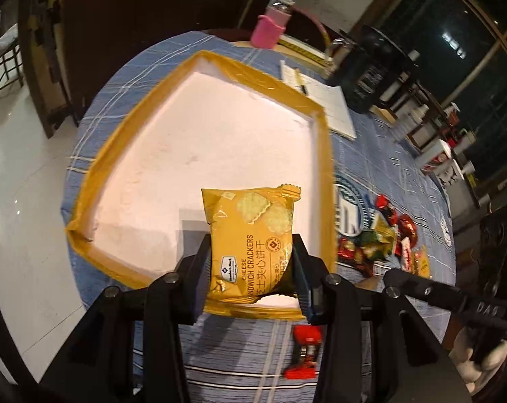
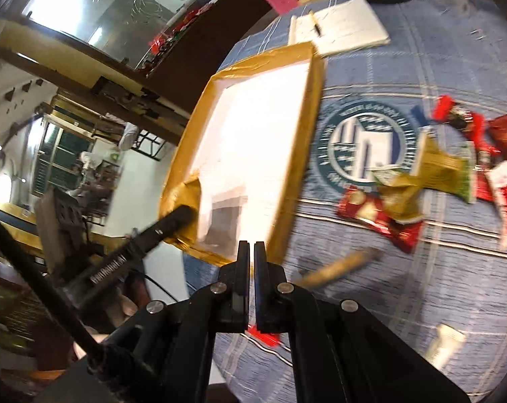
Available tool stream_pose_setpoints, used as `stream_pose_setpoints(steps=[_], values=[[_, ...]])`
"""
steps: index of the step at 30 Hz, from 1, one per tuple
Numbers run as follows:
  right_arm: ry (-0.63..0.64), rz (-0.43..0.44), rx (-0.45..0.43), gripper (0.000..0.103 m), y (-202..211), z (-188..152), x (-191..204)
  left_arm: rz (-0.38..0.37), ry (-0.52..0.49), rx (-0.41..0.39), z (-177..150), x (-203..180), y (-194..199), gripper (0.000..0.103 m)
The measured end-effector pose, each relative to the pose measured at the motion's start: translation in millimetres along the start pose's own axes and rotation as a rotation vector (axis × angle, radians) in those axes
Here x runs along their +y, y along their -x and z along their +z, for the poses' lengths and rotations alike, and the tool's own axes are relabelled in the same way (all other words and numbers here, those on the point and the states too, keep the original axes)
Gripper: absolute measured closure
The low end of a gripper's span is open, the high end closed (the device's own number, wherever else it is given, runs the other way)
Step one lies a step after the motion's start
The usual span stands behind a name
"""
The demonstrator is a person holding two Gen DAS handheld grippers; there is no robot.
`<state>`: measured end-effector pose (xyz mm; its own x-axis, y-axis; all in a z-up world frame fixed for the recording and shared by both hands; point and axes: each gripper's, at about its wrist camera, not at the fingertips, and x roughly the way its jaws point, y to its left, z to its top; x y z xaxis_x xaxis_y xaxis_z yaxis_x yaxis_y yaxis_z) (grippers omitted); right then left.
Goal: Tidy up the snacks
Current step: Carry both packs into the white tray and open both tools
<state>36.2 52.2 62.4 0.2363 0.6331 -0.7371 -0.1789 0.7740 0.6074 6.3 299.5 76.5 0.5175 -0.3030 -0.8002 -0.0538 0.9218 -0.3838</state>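
Note:
My left gripper [image 1: 251,250] is shut on a yellow packet of cheese sandwich crackers [image 1: 250,225], held upright over the near part of a white tray with a yellow-taped rim [image 1: 119,127]. The tray's floor is bare. My right gripper [image 2: 251,248] is shut with nothing between its fingers, just before the near rim of the tray [image 2: 300,154]. A pile of red, green and gold snack packets [image 2: 438,181] lies on the blue cloth to the tray's right, also in the left wrist view [image 1: 384,235]. One small red packet [image 1: 305,352] lies near the table's front edge.
A notebook with a pen [image 1: 323,100] lies behind the tray, beside a pink object [image 1: 268,30] and a black appliance [image 1: 370,67]. A blurred brown stick [image 2: 337,267] and a white item [image 2: 448,342] lie on the cloth near my right gripper. The table edge drops to white floor on the left.

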Motion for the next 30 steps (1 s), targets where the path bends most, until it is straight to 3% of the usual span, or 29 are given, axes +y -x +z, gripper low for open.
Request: stream_pose_setpoints(steps=[2, 5, 7, 8, 9, 13, 18, 19, 20, 21, 22, 26, 30], values=[[0.001, -0.042, -0.014, 0.102, 4.8, 0.0, 1.2, -0.003, 0.017, 0.004, -0.4, 8.4, 0.8, 0.058], [-0.002, -0.189, -0.028, 0.098, 28.4, -6.4, -17.4, -0.011, 0.015, -0.015, 1.0, 15.0, 9.1, 0.058], [0.005, -0.314, -0.030, 0.071, 48.1, -20.1, -36.1, -0.018, 0.014, -0.028, 4.1, 17.1, 12.2, 0.058], [-0.003, -0.367, -0.035, 0.052, 55.4, -26.6, -46.9, -0.022, 0.015, -0.030, 4.8, 17.4, 12.5, 0.058], [-0.020, -0.414, -0.036, 0.047, 61.1, -33.9, -60.0, -0.026, 0.016, -0.029, 5.7, 17.3, 11.9, 0.058], [-0.110, -0.497, 0.034, 0.047, 61.2, -62.1, -92.1, -0.046, 0.004, -0.019, 9.2, 10.5, 3.9, 0.058], [-0.133, -0.520, 0.078, 0.047, 43.1, -87.9, -91.9, -0.060, -0.029, 0.006, 10.1, -2.9, -6.9, 0.058], [-0.128, -0.534, 0.082, 0.049, 38.3, -90.7, -90.0, -0.062, -0.033, 0.009, 9.6, -5.8, -7.9, 0.058], [-0.123, -0.545, 0.089, 0.058, 32.5, -92.5, -88.6, -0.064, -0.040, 0.013, 9.0, -8.9, -8.9, 0.058], [-0.111, -0.570, 0.097, 0.076, 26.3, -94.9, -85.8, -0.065, -0.045, 0.015, 8.8, -10.5, -9.3, 0.058], [-0.084, -0.597, 0.087, 0.084, 24.6, -96.2, -80.8, -0.064, -0.053, 0.015, 8.3, -12.5, -9.2, 0.058], [-0.049, -0.558, 0.053, 0.087, 23.3, -97.2, -65.6, -0.044, -0.069, 0.005, 6.7, -11.4, -5.8, 0.058], [0.030, -0.486, 0.006, 0.087, 22.5, -75.0, -32.1, -0.005, -0.060, -0.005, 8.5, -0.2, -5.0, 0.058]])
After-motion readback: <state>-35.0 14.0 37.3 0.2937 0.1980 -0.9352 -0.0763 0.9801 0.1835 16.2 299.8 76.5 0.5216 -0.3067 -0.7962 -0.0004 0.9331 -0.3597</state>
